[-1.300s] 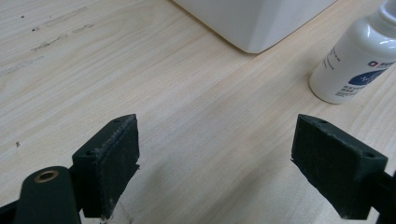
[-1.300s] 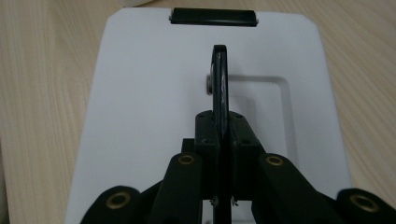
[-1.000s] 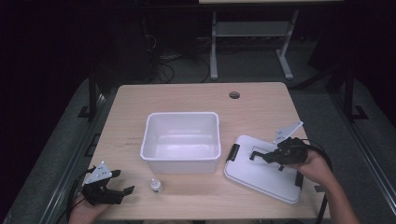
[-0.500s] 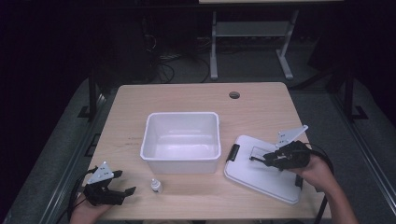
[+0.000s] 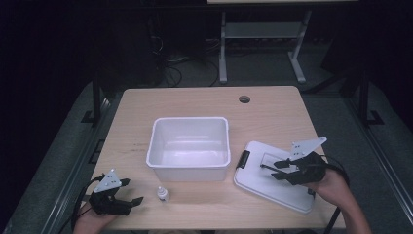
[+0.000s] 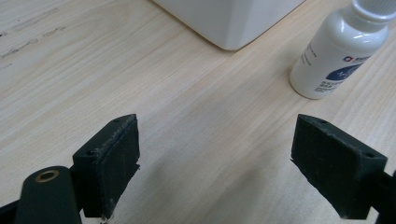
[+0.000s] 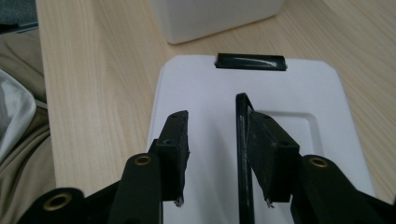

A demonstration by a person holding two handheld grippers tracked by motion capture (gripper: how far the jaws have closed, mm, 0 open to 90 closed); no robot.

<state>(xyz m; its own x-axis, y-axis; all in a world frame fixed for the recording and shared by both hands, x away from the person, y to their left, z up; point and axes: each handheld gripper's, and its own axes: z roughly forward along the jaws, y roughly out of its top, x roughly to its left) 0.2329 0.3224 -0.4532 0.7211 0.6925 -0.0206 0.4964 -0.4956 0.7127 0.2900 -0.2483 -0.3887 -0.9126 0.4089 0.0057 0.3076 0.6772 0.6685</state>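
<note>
Right gripper (image 5: 272,170) sits over the white lid (image 5: 263,183), which lies flat on the table (image 5: 272,117) near its front right edge, just beside the white bin (image 5: 189,146). Its fingers (image 7: 175,140) have just been opening; the lid's thin black handle (image 7: 241,140) stands between them, against the one finger and clear of the other. Left gripper (image 5: 131,192) rests at the front left corner, fingers spread wide over bare wood, the small white bottle (image 5: 163,194) just beside.

Camera layout: one fixed overhead view, two tong-mounted close views.
High view looks forward and down over the bench (image 5: 272,114); each close view skims it, both sharing the white tub (image 5: 190,146).
</note>
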